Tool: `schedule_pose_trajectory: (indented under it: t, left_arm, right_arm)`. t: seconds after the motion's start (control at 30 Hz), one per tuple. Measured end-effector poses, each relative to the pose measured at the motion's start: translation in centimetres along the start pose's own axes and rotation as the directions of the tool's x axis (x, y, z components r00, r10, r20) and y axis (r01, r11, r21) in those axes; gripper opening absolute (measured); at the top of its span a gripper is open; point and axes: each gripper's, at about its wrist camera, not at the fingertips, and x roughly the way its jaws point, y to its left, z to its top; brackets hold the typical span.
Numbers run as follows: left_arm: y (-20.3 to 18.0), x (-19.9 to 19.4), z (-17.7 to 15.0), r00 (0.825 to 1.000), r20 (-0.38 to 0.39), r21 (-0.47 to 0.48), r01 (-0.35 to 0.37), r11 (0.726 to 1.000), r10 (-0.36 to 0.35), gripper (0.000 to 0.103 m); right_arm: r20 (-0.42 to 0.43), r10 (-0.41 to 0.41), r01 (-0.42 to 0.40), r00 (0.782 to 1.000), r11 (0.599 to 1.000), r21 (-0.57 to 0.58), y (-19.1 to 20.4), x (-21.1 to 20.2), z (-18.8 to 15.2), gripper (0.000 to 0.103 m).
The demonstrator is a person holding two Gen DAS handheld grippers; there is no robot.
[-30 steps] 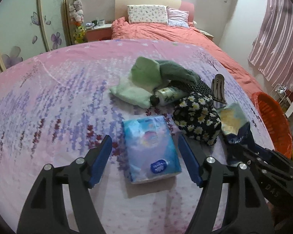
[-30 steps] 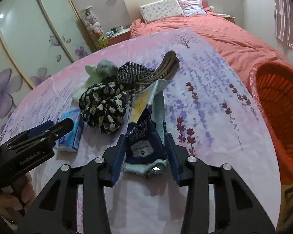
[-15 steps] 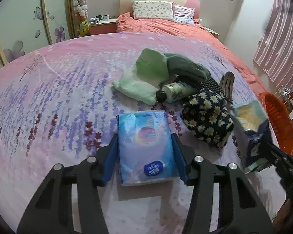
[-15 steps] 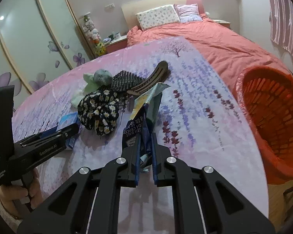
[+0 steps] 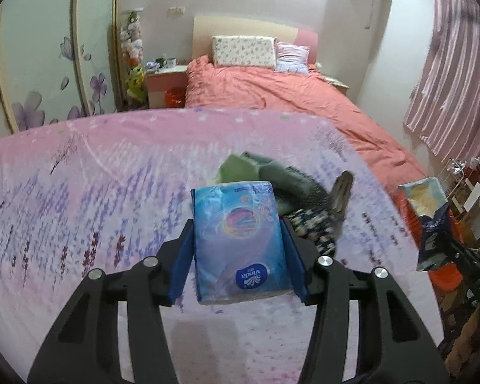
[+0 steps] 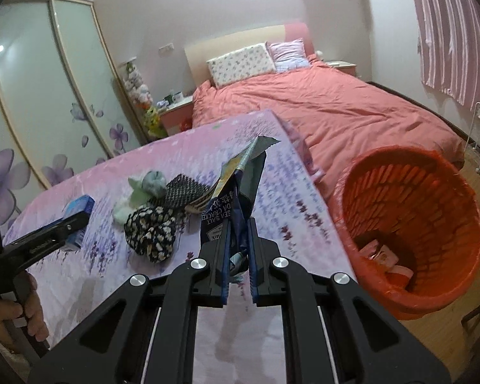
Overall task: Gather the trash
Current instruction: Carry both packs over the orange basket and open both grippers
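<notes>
Both grippers hold a packet above the flowered table.

The left gripper [image 5: 238, 256] is closed on a blue tissue pack [image 5: 240, 240], its two blue pads pressing the long sides, and the pack is lifted off the lilac tablecloth [image 5: 80, 198]. The right gripper [image 6: 237, 267] is clamped tight on the lower end of a dark blue cracker bag [image 6: 232, 204], which stands up from the fingers with its torn top open. Behind the bag, on the cloth, lie a black scrunchie with white daisies [image 6: 150, 233], a dark patterned cloth [image 6: 184, 190] and a pale green towel [image 6: 137, 195], all close together. To the right of the table, lower down, stands an orange basket [image 6: 409, 198] with some pink wrappers [image 6: 384, 256] at its bottom. Further back is a bed [image 6: 329, 108] with a coral cover.
</notes>
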Motion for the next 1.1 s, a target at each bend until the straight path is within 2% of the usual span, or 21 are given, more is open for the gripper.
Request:
schedule_pose_trajectory:
  t: [0.37, 0.57, 0.83, 1.1]
  left_arm:
    - [-4.5, -1.3, 0.7, 0.997, 0.031, 0.064, 0.072, 0.995, -0.074, 0.051]
    - [-7.5, -1.9, 1.6, 0.988, 0.049, 0.093, 0.139, 0.986, -0.144, 0.051]
    - [-14.8, -2.6, 2.4, 0.955, 0.064, 0.187, 0.274, 0.943, -0.290, 0.051]
    - [-23.1, -1.5, 2.2, 0.905, 0.014, 0.258, 0.408, 0.876, -0.426, 0.051]
  right_arm:
    - [0.041, -0.030, 0.030, 0.999, 0.999, 0.018, -1.6, -1.4, 0.2, 0.010]
    - [0.128, -0.103, 0.099, 0.986, 0.994, 0.039, -3.6, -3.7, 1.3, 0.010]
    - [0.183, -0.189, 0.167, 0.965, 0.977, 0.131, -8.7, -5.7, 2.5, 0.010]
    - [0.182, -0.238, 0.201, 0.954, 0.959, 0.199, -13.3, -5.4, 2.7, 0.010]
